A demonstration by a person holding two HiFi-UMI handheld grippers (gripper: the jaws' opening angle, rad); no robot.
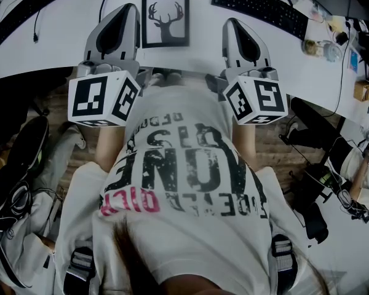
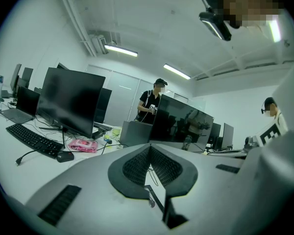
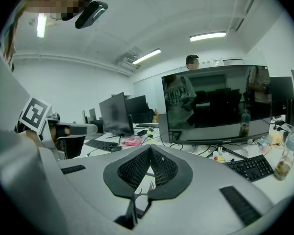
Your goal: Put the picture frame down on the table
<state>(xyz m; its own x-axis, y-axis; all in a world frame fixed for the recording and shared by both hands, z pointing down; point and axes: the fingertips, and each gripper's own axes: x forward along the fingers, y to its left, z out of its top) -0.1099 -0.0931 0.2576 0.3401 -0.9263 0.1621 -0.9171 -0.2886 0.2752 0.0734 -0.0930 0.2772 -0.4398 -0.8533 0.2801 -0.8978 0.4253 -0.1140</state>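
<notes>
Head view, nearest first: a white cotton t-shirt (image 1: 184, 165) with black and pink block print is filling the lower part of the view. The wearer's 2 arms are running forward on either side of the torso. Each is carrying a gripper with a white cube of black square markers at its rear, the left cube (image 1: 103, 99) and the right cube (image 1: 258, 100). Both bodies are smooth grey plastic, tapering to rounded noses with dark oval insets. They are pointing away from the torso, close to level, over the near edge of the glossy white table (image 1: 55, 51).

The left gripper (image 1: 129, 10) is sitting closed. In the left gripper view (image 2: 149, 147) its black ribbed pads are meeting at the tip with nothing between them. The right gripper (image 1: 232, 23) is doing the same. In the right gripper view (image 3: 149, 147) the pads are touching at the tip and gripping nothing.

The picture frame (image 1: 165, 19) is lying flat on the table between the 2 noses, apart from both. It is a thin black rectangle round a white sheet with a black stag-head silhouette. The antlers (image 3: 143, 190) are showing through the slot under the right pads.

Farther out, a black left keyboard (image 1: 31, 8) and a black right keyboard (image 1: 258, 5) are lying on the table. A wide dark monitor (image 3: 215, 104) is standing beyond.
</notes>
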